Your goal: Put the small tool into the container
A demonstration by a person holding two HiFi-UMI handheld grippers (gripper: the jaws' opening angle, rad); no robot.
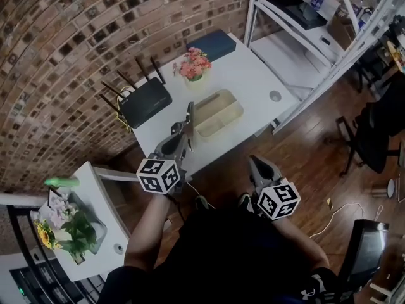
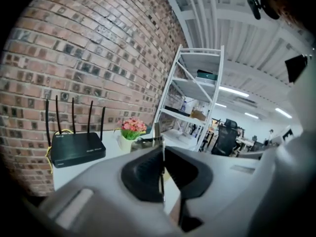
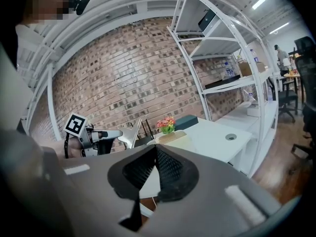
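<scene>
"What step is it on?"

"Carrying. The left gripper (image 1: 182,132) is clamping the small tool (image 1: 190,114), holding it just beside the container (image 1: 221,114). The right gripper (image 1: 259,166) is hanging back, jaws together, empty. Next, probably: moving over the container, releasing."

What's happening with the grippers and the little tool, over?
Left gripper shut on small tool, beside container, not in yet. Right gripper shut, empty. Nothing blocking container.

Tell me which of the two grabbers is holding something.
The left gripper: its jaws pinch a thin metal tool near the beige container. The right gripper is shut on nothing.
</scene>
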